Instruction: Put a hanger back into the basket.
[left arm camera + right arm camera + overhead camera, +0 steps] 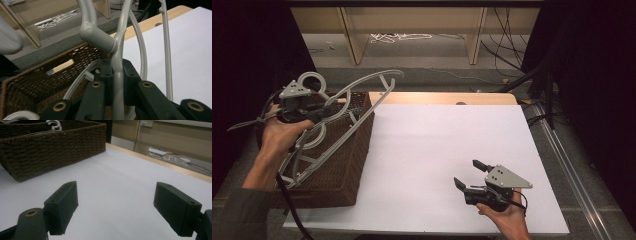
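My left jaws clench a grey plastic hanger (117, 75) above the brown wicker basket (343, 172) holding more hangers at the white tabletop's (437, 150) left edge; right jaws released.

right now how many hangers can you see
2 at least: one hanger clamped in the left gripper above the basket, another lying in the basket. More may be hidden underneath.

Grey hanger (343, 100) (brown woven basket (343, 170))

The white tabletop (437, 150) lies open right of the wicker basket (337, 165).
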Demonstrator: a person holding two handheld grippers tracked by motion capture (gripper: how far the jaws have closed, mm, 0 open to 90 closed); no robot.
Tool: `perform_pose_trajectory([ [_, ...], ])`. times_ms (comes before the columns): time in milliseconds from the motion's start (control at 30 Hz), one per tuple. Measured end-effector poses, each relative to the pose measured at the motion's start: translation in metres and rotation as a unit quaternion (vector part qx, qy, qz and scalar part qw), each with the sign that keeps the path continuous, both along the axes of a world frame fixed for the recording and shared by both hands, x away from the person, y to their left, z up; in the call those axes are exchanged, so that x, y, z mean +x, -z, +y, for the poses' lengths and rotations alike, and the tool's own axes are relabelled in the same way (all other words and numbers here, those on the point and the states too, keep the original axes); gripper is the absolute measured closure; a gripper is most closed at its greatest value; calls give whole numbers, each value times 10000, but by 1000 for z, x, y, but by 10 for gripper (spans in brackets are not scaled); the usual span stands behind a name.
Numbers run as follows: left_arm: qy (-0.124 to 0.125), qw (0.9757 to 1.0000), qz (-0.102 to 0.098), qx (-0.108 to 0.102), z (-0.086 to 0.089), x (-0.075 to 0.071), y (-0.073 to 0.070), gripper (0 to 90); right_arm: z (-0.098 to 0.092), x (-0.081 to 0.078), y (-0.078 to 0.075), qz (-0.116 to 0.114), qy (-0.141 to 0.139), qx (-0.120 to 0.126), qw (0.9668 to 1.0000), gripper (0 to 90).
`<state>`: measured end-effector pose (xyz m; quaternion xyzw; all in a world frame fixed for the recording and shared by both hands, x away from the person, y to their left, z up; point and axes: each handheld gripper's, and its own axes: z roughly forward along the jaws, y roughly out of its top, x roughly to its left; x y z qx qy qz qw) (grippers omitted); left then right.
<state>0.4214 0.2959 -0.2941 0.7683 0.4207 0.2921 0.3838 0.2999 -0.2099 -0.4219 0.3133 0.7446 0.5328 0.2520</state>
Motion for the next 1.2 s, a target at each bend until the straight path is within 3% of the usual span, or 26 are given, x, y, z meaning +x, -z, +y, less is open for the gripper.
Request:
perform_pose_trajectory([
  [100, -159, 9999, -14, 16, 14, 0, 2, 813, 0, 0, 0, 0, -4, 4, 10000, 207],
  [133, -255, 9996, -50, -121, 17, 0, 3, 813, 0, 0, 0, 0, -6, -4, 10000, 207],
  [167, -269, 9996, -60, -79, 21, 0, 3, 813, 1, -1, 0, 127, -21, 37, 9999, 207],
  [200, -302, 9995, -70, -79, 25, 1, 4, 813, 0, 0, 0, 26, -19, -41, 10000, 207],
  [533, -682, 9976, -104, 36, 56, 7, 19, 813, 0, 0, 0, 110, -5, -93, 9999, 208],
  [767, -786, 9968, -60, 122, 69, 6, 34, 813, 1, 0, 1, 201, -51, -34, 9998, 208],
  [833, -790, 9967, -39, 163, 73, 6, 38, 813, 0, 1, 1, 94, -34, -83, 9999, 208],
  [1033, -860, 9961, 13, 183, 81, 2, 52, 813, 0, 1, 1, 103, -2, -103, 9999, 208],
  [1100, -848, 9959, 64, 302, 83, 1, 56, 813, 1, 0, 2, 111, -5, -76, 9999, 208],
  [1200, -858, 9960, 94, 249, 85, 0, 63, 813, 1, 1, 1, 101, -28, -93, 9999, 208],
])
